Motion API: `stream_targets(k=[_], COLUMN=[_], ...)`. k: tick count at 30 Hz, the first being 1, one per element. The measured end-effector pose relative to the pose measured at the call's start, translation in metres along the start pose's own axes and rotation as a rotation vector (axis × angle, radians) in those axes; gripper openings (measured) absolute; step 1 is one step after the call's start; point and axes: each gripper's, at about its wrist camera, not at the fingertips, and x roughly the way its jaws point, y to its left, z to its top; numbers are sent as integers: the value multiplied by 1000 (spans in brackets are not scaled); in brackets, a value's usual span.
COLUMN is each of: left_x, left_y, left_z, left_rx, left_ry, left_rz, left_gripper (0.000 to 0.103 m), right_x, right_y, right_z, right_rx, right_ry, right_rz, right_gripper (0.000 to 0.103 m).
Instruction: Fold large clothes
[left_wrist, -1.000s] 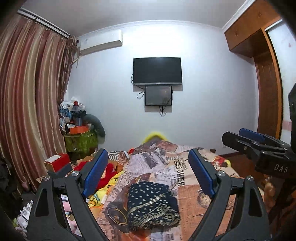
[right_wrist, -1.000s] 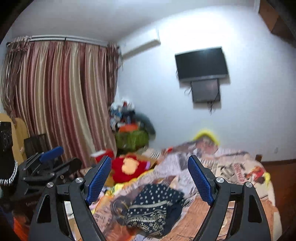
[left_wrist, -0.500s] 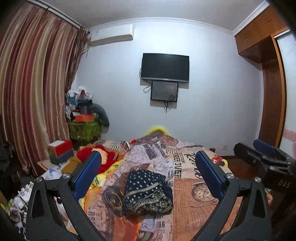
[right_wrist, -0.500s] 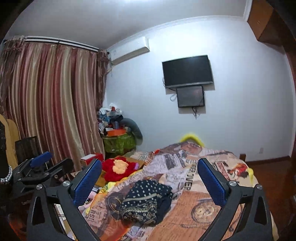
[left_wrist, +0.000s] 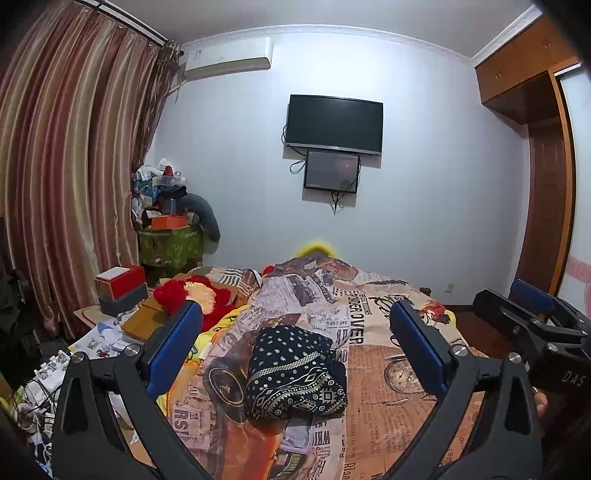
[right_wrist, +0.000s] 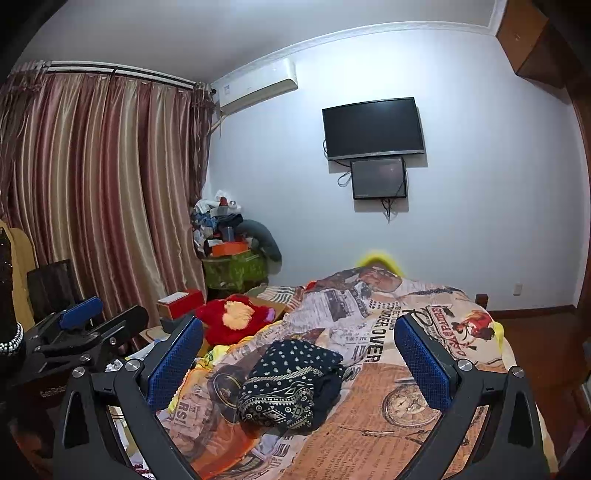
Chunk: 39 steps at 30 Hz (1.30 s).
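Observation:
A dark navy garment (left_wrist: 295, 373) with white dots and a patterned band lies folded in a compact bundle on the bed's newspaper-print cover (left_wrist: 388, 369). It also shows in the right wrist view as the same bundle (right_wrist: 291, 380). My left gripper (left_wrist: 295, 339) hangs above and short of it, jaws wide open, nothing between the blue pads. My right gripper (right_wrist: 299, 347) is likewise wide open and empty, held back from the garment. The right gripper (left_wrist: 532, 317) appears at the right edge of the left wrist view, and the left gripper (right_wrist: 81, 325) at the left of the right wrist view.
A red and yellow plush toy (right_wrist: 232, 321) lies left of the bed beside boxes (left_wrist: 120, 288) and floor clutter. A green basket piled with things (left_wrist: 170, 243) stands by the striped curtains (left_wrist: 66, 184). A TV (left_wrist: 334, 125) hangs on the far wall; a wooden wardrobe (left_wrist: 543, 166) stands right.
Both grippers' jaws have spread wider. Both views have shifted and steadied, with the folded garment staying in place on the bed.

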Motion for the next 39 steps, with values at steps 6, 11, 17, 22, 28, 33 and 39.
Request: stream_targets(k=[6,11,17,22,28,33,39], left_x=[4,5,6,7,7,8,13], left_y=[1,2,4,5,5,6,8], left_z=[-1,-1,-3,-3,-3,-1,1], left_rx=[-3,-4,-6,-6,-4,-2,8], left_ry=[11,12,14,15,15,17,19], left_rz=[-4,-5,-8,-9,-11,-19,-36], left_gripper=[102,102,102,102,102,102,102], right_x=[0,2,2,1,1,1,1], right_y=[1,1,1,1,0,0,-1], right_z=[0,1,1,1,2,3,3], right_rx=[-3,-4,-4,-4,-6,-6,-6], right_ry=[6,7,7,4,0,-2,-3], right_rz=[1,1,2,2,-1,0,1], right_gripper=[103,103,103,103,103,103,103])
